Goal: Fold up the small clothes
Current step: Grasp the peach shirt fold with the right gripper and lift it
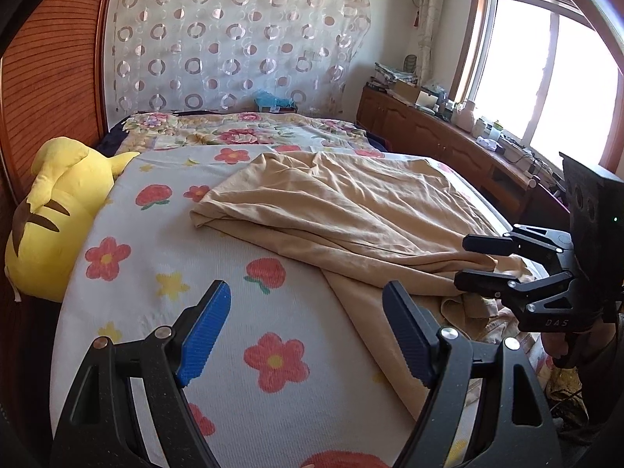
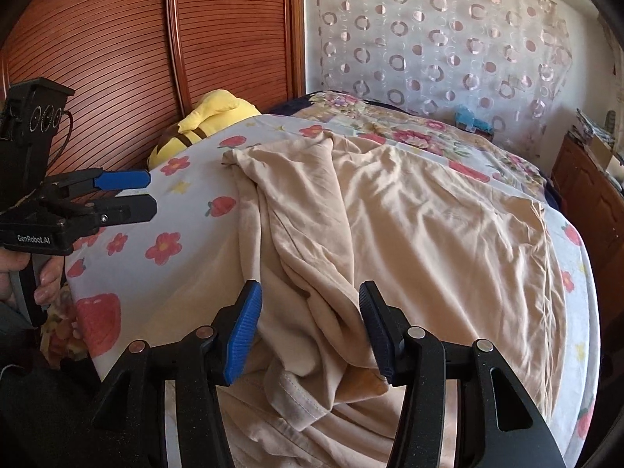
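Observation:
A beige garment (image 1: 343, 210) lies crumpled across the flowered bedsheet (image 1: 249, 312); it also shows in the right wrist view (image 2: 409, 226). My left gripper (image 1: 308, 331) is open and empty above bare sheet, left of the garment's near edge. It also shows in the right wrist view (image 2: 150, 193) at the left. My right gripper (image 2: 310, 331) is open, with a bunched fold of the garment's near edge lying between its pads (image 2: 245, 331). It also shows in the left wrist view (image 1: 468, 261) at the garment's right corner.
A yellow plush toy (image 1: 58, 214) lies at the bed's left side against the wooden wardrobe (image 2: 117, 58). A floral quilt (image 1: 241, 128) covers the far end of the bed. A wooden cabinet (image 1: 448, 132) with clutter runs under the window on the right.

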Demonstrator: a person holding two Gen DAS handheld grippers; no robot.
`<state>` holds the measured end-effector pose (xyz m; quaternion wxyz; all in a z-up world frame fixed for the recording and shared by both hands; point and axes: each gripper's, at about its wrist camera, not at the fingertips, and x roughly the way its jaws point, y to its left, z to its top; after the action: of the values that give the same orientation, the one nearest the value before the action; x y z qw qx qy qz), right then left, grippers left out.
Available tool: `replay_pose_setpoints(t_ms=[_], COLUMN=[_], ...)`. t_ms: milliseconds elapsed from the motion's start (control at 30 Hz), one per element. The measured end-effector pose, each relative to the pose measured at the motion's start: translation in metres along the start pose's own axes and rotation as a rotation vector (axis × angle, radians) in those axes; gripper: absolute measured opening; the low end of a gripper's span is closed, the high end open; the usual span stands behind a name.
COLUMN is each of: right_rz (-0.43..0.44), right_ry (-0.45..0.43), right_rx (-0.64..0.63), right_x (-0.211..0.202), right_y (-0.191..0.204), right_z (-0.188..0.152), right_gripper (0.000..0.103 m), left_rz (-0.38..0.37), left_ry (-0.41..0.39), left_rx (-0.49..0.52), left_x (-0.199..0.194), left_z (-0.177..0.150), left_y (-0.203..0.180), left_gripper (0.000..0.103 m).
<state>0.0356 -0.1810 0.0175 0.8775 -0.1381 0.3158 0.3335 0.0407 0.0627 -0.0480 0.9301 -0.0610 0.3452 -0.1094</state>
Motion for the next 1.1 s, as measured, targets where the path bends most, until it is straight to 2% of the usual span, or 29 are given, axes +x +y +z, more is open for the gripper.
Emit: replay_pose_setpoints(t_ms=[133,267,367,400,433,500,567,633,700,933,1100], right_rz=[0.002,-0.06,-0.057,-0.035,-0.001,0.033,0.043,0.049,0.055,0.003,-0.111], right_ry=[0.0,0.051,0.066,0.07,0.078,0.09,0.094,0.074,0.035,-0.101,-0.104], right_rx=[-0.029,-0.062,0.002,0.038,0.066,0.069,0.043,0.019,0.016,0.042,0.073], right_x=[0.004,0.018,0.026,0.027,0.029,0.032,0.033,0.03,0.02,-0.053,-0.099], right_y=[0.002,0.001,-0.013,-0.02,-0.023,-0.025,-0.02,-0.015,-0.013,-0.026,-0.045], right_z=[0.003,-0.001,-0.005,-0.006,-0.007,-0.007,-0.008,-0.007,-0.003,-0.002,-0.03], right_gripper=[0.061,0.062,0.061,0.058,0.046,0.034,0.013,0.01,0.009,0.009,0.009], left_rz=[-0.003,-0.006,-0.011,-0.013,-0.013,-0.016,-0.018,-0.018,-0.017,-0.027,-0.036], left_ry=[0.003,0.008,0.012,0.014,0.016,0.019,0.019,0.018,0.018,0.001,-0.002], left_rx=[0.001,0.005,0.005,0.005,0.006,0.009,0.01,0.008,0.01,0.013,0.019], left_x=[0.001,0.002,0.004,0.005,0.005,0.006,0.006,0.006,0.006,0.001,0.001], left_z=[-0.001,-0.004,-0.005,-0.005,-0.005,-0.006,-0.006,-0.006,-0.006,-0.005,-0.003], left_y=[0.0,-0.002,-0.003,-0.004,-0.004,-0.006,-0.006,-0.007,-0.007,-0.012,-0.015], left_gripper=[0.081,0.081,0.081,0.081,0.081,0.081,0.081,0.081,0.081,0.081,0.081])
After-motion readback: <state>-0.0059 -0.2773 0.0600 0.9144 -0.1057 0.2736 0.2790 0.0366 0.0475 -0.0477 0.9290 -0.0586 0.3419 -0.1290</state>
